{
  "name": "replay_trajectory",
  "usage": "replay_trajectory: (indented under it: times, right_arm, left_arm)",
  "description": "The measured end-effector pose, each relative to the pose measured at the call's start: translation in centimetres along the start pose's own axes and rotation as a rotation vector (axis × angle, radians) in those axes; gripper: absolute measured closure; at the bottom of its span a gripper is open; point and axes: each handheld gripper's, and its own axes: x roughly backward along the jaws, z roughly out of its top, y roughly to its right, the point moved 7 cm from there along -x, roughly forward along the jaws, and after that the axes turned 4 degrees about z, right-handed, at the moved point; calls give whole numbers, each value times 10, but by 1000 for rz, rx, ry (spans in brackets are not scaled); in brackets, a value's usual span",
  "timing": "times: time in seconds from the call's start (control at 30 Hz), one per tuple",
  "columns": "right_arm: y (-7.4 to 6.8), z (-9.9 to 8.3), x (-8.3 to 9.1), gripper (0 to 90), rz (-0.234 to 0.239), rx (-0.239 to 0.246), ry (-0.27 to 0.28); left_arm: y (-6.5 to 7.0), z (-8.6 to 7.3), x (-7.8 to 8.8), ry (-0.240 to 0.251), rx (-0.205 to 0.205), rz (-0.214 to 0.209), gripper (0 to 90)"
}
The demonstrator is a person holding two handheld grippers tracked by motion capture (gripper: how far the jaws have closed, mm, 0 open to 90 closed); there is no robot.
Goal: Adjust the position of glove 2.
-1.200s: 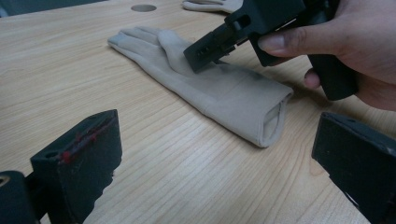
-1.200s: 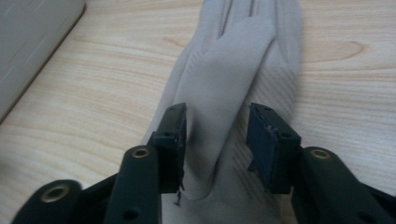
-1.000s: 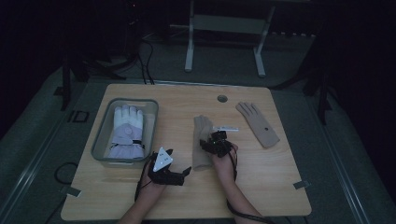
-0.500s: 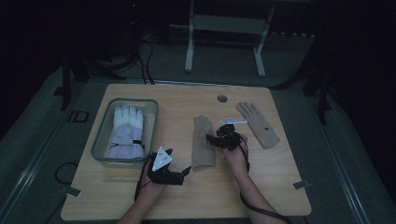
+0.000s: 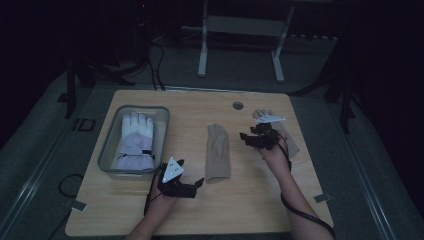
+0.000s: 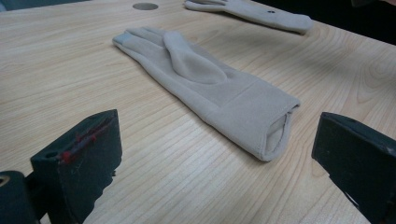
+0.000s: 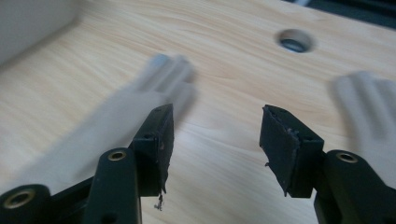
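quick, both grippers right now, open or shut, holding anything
Left gripper: open, holding nothing; the cuff of the beige glove lies ahead of its jaws.
Right gripper: open, empty, above the table.

Both grippers are black; the left gripper [image 5: 199, 182] carries a pale three-cornered plate, as does the right gripper [image 5: 243, 138], with a black cable trailing from each. The left one's blocky pads [image 6: 88, 149] bear red marks. The right one's pads [image 7: 156, 135] are frayed, with brass-ringed holes behind them.
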Motion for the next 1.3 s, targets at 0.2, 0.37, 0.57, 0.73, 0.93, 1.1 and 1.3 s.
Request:
replay_trajectory:
  times: [0.2,0.37,0.57,0.73,0.93,1.1,1.3]
  right_arm:
    - [40,-1,16,445,-48,-8,-9]
    - [73,-1,26,480,-71,-42,1]
    - [110,-4,31,480,-95,-84,-15]
    - [135,-5,31,479,-123,-97,-19]
    - [146,-13,18,470,-129,-118,-49]
    - [150,-26,-5,488,-130,-109,-102]
    - [157,-44,-25,492,-135,-121,-153]
  left_arm:
    - [-1,0,-1,-4,5,0,19]
    - [-1,-1,-1,-4,5,1,19]
    - [-2,-1,-1,-6,4,1,19]
    - [-2,0,-1,-2,6,0,19]
    - [-1,-1,-1,-2,8,-6,19]
    - [-1,0,0,1,11,-9,19]
    - [-2,0,1,6,17,-13,19]
